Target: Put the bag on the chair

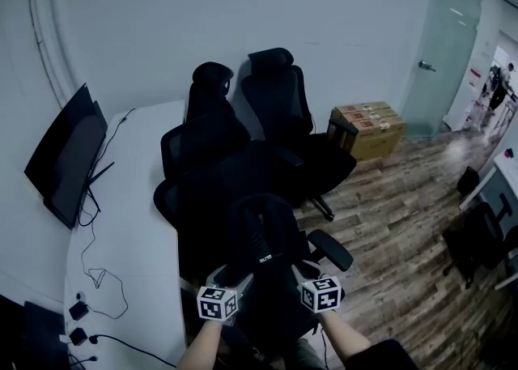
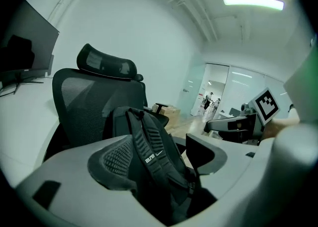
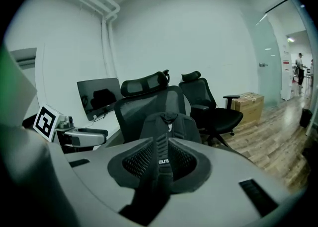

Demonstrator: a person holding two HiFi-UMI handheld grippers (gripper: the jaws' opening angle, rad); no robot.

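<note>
A black backpack (image 1: 261,251) hangs upright between my two grippers, just in front of a black mesh office chair (image 1: 206,146). My right gripper (image 1: 307,279) is shut on one shoulder strap (image 3: 162,159), which is pinched between its pads. My left gripper (image 1: 231,289) stands wide open. The other strap (image 2: 149,154) runs between its jaws and lies against the left pad (image 2: 112,159), with a gap to the right pad. In the left gripper view the chair (image 2: 89,102) stands right behind the bag. In the right gripper view the chair (image 3: 149,99) rises behind the bag's top.
A second black chair (image 1: 287,109) stands beside the first. The white desk (image 1: 137,223) on the left carries a monitor (image 1: 69,154) and cables. Cardboard boxes (image 1: 368,127) sit by the wall. A dark chair (image 1: 477,239) stands at the right on the wood floor.
</note>
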